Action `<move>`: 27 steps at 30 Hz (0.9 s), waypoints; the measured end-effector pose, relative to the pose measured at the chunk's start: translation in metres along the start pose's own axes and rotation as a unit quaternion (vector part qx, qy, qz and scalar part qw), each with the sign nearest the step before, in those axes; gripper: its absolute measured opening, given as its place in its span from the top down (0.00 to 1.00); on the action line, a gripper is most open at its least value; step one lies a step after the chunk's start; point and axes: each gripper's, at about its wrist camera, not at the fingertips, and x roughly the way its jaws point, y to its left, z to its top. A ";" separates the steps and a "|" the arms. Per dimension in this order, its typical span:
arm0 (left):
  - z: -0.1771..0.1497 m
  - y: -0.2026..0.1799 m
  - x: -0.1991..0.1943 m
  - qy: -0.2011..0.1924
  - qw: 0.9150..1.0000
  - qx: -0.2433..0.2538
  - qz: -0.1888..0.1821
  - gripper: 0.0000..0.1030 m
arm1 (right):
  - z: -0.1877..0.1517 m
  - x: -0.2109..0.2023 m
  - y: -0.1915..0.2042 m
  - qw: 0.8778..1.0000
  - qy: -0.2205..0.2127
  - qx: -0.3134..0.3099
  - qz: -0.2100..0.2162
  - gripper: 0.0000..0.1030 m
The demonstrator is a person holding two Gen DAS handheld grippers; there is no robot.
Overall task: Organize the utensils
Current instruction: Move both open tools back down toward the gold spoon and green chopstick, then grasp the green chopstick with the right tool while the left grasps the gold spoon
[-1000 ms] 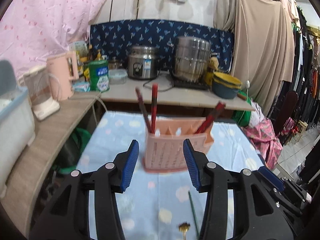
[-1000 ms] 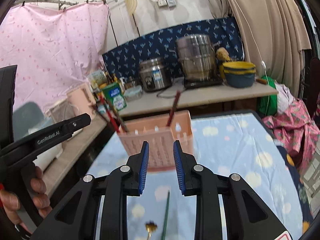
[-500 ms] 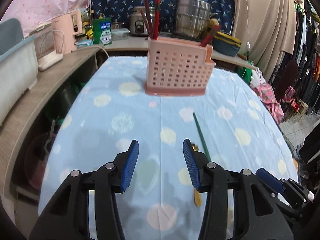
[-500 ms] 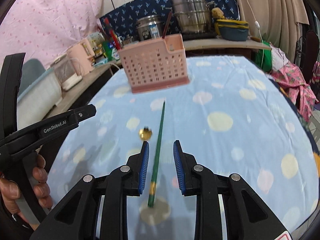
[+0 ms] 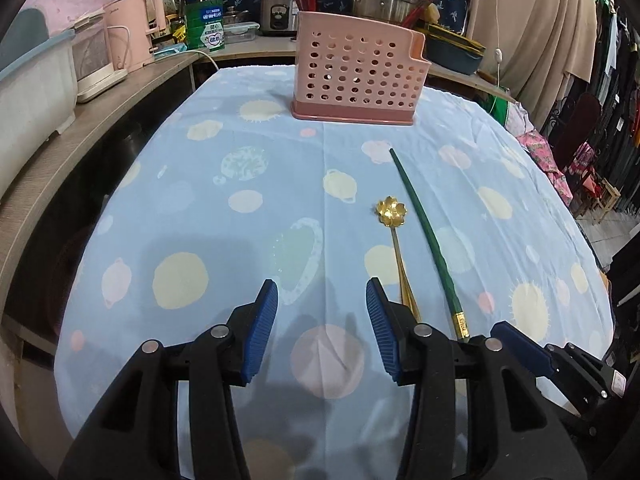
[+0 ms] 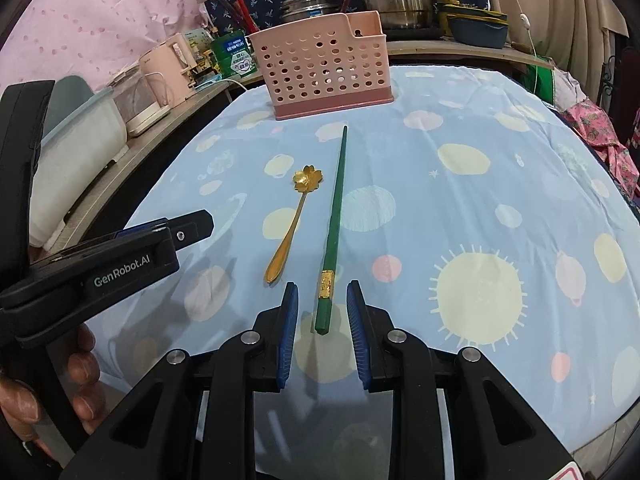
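Observation:
A green chopstick with a gold band lies on the blue spotted tablecloth, its thick end between the fingers of my open right gripper, not gripped. A gold flower-bowl spoon lies just left of it. Both show in the left wrist view, chopstick and spoon. My left gripper is open and empty, left of the spoon's handle. A pink perforated utensil holder stands at the far end of the table with red chopsticks in it; it also shows in the right wrist view.
A wooden side counter with a pink kettle and a white bin runs along the left. Pots and a rice cooker stand behind the holder. Clothes hang at the right. The table edge drops off close on the right.
Both grippers have pulled back and tilted down from the holder toward the near table. The chopstick's thick end now lies between the right gripper's fingers.

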 end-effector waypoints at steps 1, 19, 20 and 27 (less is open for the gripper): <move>-0.002 -0.001 0.001 0.002 1.000 0.001 0.000 0.57 | 0.000 0.002 0.000 1.000 0.002 0.001 -0.001 0.75; -0.012 0.000 0.011 0.022 1.000 0.003 0.002 0.57 | -0.005 0.017 0.003 1.000 0.008 -0.014 -0.020 0.82; -0.012 -0.001 0.011 0.023 1.000 0.003 0.001 0.57 | -0.005 0.017 0.003 1.000 0.008 -0.016 -0.024 0.85; -0.014 -0.009 0.011 0.025 1.000 0.011 -0.008 0.47 | -0.007 0.015 -0.004 0.999 0.001 -0.018 -0.036 0.93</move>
